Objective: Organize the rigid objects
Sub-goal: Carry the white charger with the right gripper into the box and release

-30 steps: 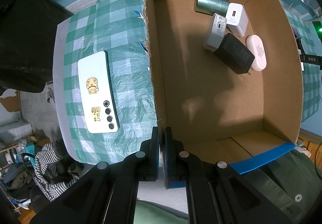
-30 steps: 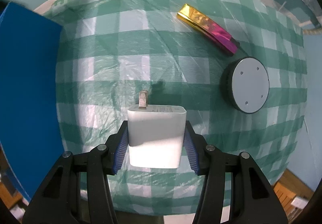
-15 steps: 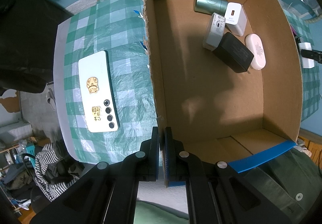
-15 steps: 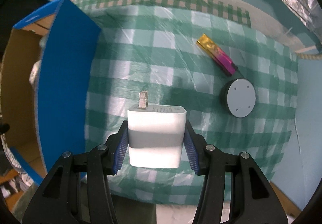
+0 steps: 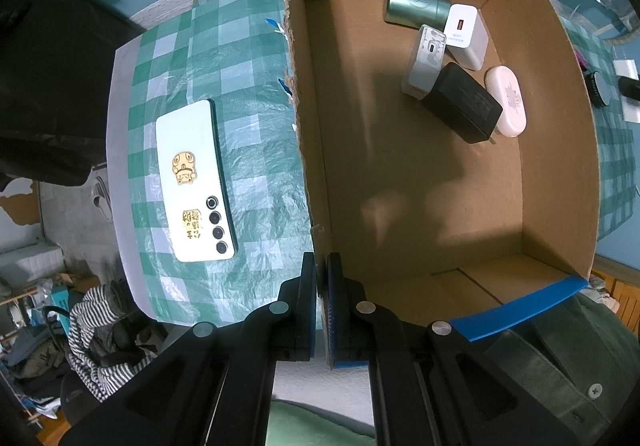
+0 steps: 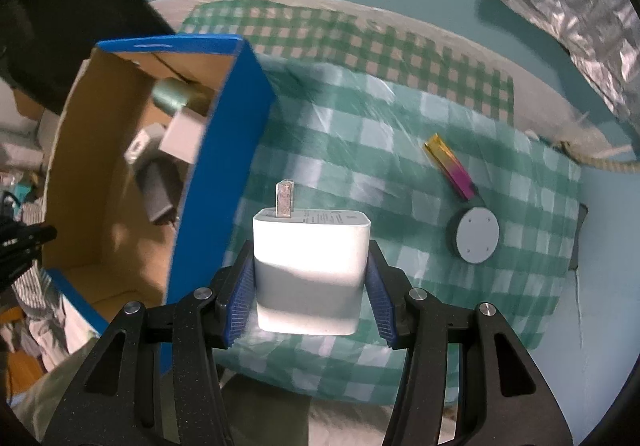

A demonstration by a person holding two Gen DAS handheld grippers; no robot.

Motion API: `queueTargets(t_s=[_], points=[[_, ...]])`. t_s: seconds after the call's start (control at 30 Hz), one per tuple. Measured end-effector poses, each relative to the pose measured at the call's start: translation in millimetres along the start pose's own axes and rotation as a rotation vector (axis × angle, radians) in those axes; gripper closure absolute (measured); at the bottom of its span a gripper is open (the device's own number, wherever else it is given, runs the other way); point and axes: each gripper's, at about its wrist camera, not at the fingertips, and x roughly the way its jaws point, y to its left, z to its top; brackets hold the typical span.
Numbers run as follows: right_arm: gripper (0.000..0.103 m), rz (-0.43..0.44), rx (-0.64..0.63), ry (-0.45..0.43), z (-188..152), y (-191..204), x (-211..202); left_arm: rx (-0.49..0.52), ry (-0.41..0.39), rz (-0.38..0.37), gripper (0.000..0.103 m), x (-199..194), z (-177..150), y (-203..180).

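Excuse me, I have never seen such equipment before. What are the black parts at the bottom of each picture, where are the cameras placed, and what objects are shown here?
There is no robot here: a person holds a two-finger gripper in each hand, and each gripper carries a wide-angle camera looking along its fingers. In the left camera's picture, the left gripper pinches the wall of a cardboard box that already holds several chargers and small cases. A white phone lies on the checked cloth beside the box. In the right camera's picture, the right gripper holds a white charger near the box. A round disc and a shiny bar lie on the cloth.
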Motion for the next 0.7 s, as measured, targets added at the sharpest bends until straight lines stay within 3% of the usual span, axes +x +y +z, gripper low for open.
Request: queueTargets(t_s=[0.7], points=[[0.051, 0.031, -0.194, -0.051, 31.4, 81.6, -22.9, 0.002, -0.003, -0.001, 0.098, -1.2, -1.3, -0.6]])
